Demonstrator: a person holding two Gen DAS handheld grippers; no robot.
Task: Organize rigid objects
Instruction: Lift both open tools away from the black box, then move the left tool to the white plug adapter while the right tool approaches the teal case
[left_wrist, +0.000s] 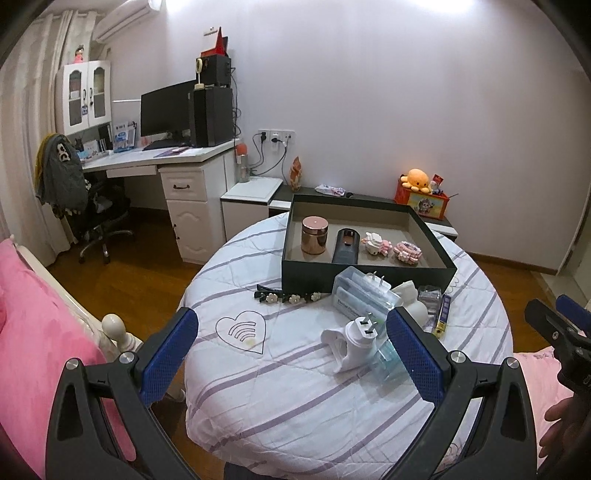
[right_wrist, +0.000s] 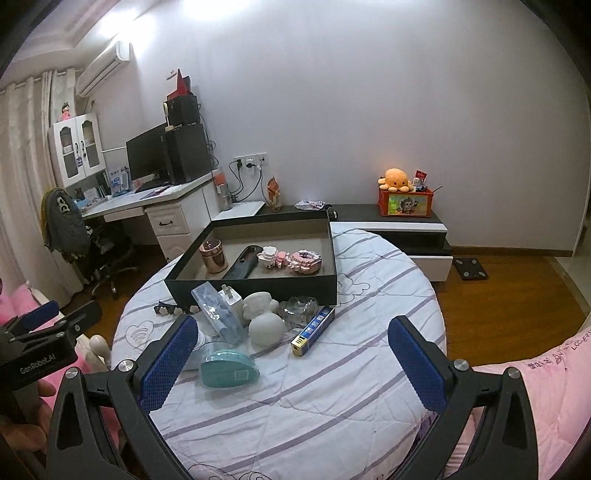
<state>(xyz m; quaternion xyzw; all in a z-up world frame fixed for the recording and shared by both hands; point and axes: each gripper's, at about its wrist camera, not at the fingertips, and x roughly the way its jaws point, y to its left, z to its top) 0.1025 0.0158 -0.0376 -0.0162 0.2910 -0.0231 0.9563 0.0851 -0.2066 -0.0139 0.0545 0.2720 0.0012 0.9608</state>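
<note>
Both wrist views look forward, raised, near round table (left_wrist: 332, 406); share dark box (right_wrist: 251, 286).

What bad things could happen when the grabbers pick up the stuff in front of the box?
The loose items lie crowded together: lifting the clear plastic case might drag the white charger leaning against it. The round white figurine could roll on the soft cover. The glass piece looks slippery and might drop.

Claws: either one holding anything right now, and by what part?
Nothing held. Left claw and right claw are both open and empty, above the table.
</note>
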